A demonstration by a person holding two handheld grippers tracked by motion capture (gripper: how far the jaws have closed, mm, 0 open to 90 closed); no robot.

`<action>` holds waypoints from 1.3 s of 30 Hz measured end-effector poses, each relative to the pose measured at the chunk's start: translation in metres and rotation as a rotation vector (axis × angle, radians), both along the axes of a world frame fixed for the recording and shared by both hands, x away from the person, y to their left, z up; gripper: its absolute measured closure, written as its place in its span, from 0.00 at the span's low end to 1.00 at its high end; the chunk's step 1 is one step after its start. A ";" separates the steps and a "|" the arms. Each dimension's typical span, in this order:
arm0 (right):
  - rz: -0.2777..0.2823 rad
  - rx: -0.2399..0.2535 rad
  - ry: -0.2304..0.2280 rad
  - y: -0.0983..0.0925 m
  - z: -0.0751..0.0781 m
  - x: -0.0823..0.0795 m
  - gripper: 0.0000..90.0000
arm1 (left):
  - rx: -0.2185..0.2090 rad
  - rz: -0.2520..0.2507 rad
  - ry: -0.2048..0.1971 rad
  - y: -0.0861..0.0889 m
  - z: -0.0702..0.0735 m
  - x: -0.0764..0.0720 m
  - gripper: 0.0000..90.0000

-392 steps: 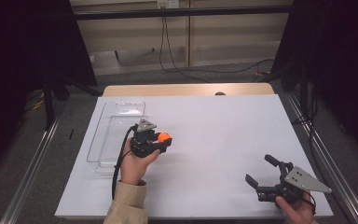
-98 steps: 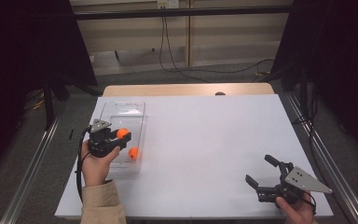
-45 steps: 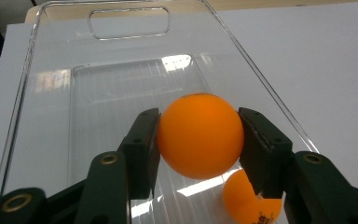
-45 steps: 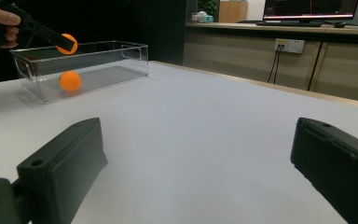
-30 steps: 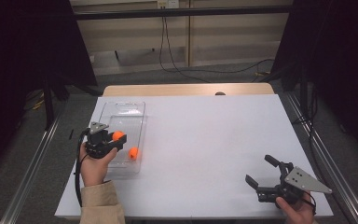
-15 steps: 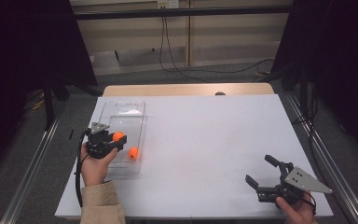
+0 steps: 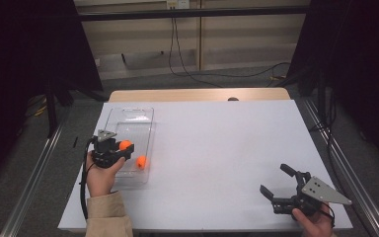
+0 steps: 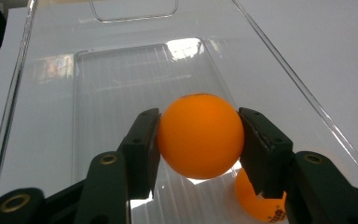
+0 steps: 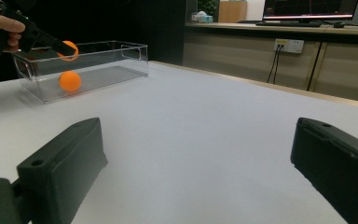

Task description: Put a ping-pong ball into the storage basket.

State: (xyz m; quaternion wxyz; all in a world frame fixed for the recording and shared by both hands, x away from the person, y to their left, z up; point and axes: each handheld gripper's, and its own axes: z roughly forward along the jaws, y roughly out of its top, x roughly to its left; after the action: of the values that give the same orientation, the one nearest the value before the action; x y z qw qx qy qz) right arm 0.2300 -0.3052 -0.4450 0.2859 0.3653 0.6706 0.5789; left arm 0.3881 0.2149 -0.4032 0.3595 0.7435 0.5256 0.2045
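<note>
A large white table [image 7: 217,148] takes up most of the high view, with a strip of bare wood along its far edge and grey floor around it. Dark curtains stand at the far left and far right, and cables trail across the floor beyond the table.

On the left part of the table lies a clear plastic box [image 7: 140,114], long and shallow, open at the top, with its long side running from near to far. In the right gripper view its transparent walls [image 9: 98,60] let the contents show through.

At the near right corner, a person's hand holds the right gripper [image 7: 280,183] low over the table top. Its two black jaws stand wide apart with nothing between them, and a grey three-cornered plate sits on top of it.

At the near left, a hand in a tan sleeve [image 7: 107,219] holds the left gripper [image 7: 123,146] over the near end of the box. Its jaws are clamped on an orange ping-pong ball [image 8: 199,135], one jaw pressing each side, held above the box floor.

A second orange ping-pong ball [image 7: 141,161] rests on the floor of the box, just to the right of the held one and nearer to the person.
</note>
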 end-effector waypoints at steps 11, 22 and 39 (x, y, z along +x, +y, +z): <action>-0.001 0.002 0.000 0.000 0.000 0.000 0.03 | 0.005 0.004 0.010 0.000 -0.001 0.001 0.56; -0.001 0.000 0.000 0.000 0.000 0.000 0.03 | 0.010 0.011 0.016 0.000 -0.002 0.001 0.56; -0.001 0.001 -0.001 0.000 0.000 0.000 0.03 | 0.006 0.013 0.022 0.000 -0.002 0.001 0.53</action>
State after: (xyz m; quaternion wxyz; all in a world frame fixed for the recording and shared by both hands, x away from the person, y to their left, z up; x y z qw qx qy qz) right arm 0.2296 -0.3053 -0.4449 0.2866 0.3656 0.6700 0.5790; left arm 0.3887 0.2146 -0.4055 0.3501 0.7433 0.5337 0.2003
